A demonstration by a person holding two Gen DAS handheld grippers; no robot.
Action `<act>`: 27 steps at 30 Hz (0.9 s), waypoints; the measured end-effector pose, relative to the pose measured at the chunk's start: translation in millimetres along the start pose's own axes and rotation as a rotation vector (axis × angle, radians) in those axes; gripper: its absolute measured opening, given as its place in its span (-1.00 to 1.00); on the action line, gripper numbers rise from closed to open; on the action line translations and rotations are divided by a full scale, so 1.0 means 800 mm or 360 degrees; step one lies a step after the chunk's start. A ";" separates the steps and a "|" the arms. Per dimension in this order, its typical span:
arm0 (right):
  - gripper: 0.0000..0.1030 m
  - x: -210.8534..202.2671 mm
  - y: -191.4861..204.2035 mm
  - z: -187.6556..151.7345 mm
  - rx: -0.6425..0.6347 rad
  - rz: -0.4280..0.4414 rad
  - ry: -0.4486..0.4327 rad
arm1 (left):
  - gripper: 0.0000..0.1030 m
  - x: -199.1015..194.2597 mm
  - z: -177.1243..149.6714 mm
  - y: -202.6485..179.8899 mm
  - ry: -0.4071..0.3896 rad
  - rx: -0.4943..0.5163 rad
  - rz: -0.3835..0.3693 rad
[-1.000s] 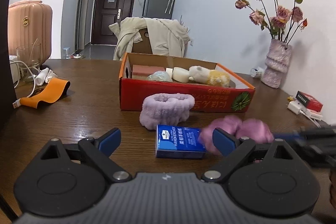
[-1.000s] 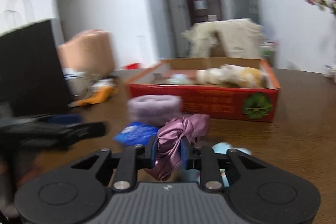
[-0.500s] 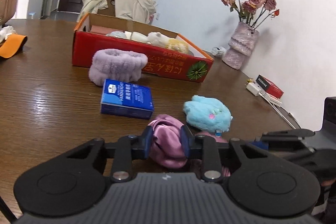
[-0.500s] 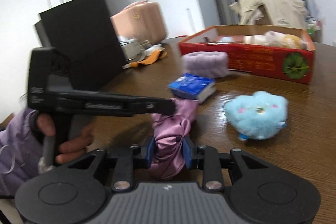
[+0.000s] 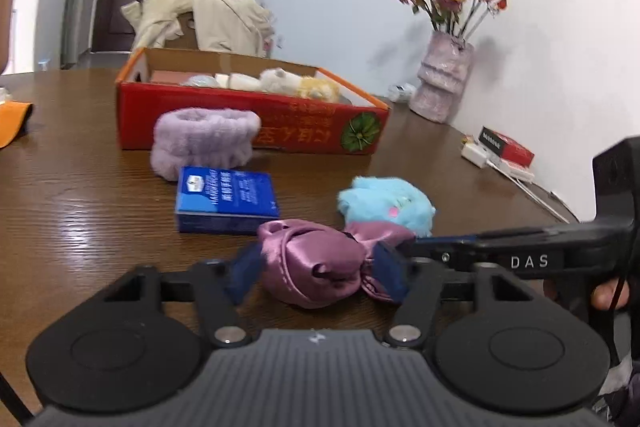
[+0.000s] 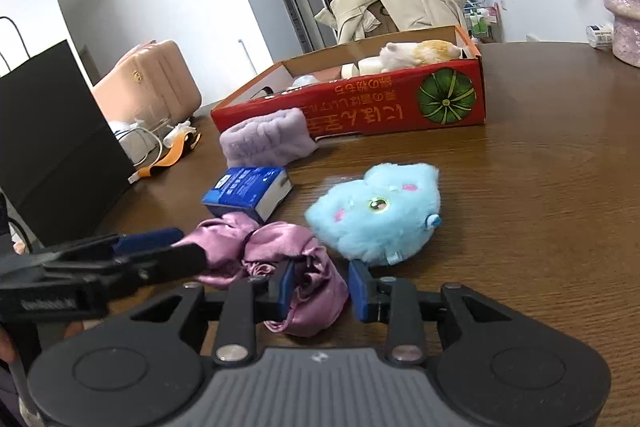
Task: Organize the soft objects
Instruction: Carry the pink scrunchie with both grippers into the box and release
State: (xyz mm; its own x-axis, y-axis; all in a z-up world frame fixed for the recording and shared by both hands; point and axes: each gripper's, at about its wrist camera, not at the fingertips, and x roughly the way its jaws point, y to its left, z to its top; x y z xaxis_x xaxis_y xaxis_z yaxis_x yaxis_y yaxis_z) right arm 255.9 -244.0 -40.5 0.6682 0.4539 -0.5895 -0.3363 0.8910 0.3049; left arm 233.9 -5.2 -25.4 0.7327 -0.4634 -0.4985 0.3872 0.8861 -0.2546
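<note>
A pink satin cloth (image 5: 316, 263) lies bunched on the brown table, also in the right wrist view (image 6: 280, 259). My left gripper (image 5: 316, 269) is open, one finger on each side of one end of it. My right gripper (image 6: 320, 287) is open around the other end. A blue fluffy toy (image 5: 386, 205) sits just behind the cloth (image 6: 378, 213). A lilac fuzzy band (image 5: 204, 141) lies by the red cardboard box (image 5: 256, 125), which holds several soft toys. The box also shows in the right wrist view (image 6: 360, 107).
A blue tissue pack (image 5: 226, 201) lies between the band and the cloth. A pink vase with flowers (image 5: 442, 79) stands at the back right. A red packet and a white charger (image 5: 500, 151) lie near the right edge. A black bag (image 6: 56, 147) stands on the left.
Both grippers were shut on the pink cloth half a second ago; both have opened and the cloth now rests on the table.
</note>
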 end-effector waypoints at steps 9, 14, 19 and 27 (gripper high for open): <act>-0.81 0.008 0.013 0.000 -0.0083 -0.0074 0.0009 | -0.64 -0.003 0.002 0.000 0.0036 0.0003 -0.0049; -0.86 -0.012 0.022 0.022 -0.0102 -0.0054 -0.0079 | -0.65 -0.031 0.055 0.005 -0.0154 -0.0037 -0.0088; -0.86 -0.019 0.044 0.107 -0.0285 0.0019 -0.0289 | -0.65 -0.002 0.159 0.049 -0.0270 -0.0158 -0.0070; -0.85 0.130 0.013 0.252 -0.0105 0.0075 -0.0169 | -0.65 0.118 0.226 0.133 -0.0043 -0.0198 0.0207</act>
State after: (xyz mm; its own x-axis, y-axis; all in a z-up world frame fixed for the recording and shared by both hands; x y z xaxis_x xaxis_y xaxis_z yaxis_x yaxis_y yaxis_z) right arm 455.8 -188.6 52.0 0.7160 0.4953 -0.4919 -0.4096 0.8687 0.2785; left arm 445.3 44.0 50.5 0.7876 -0.3432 -0.5117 0.2172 0.9318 -0.2907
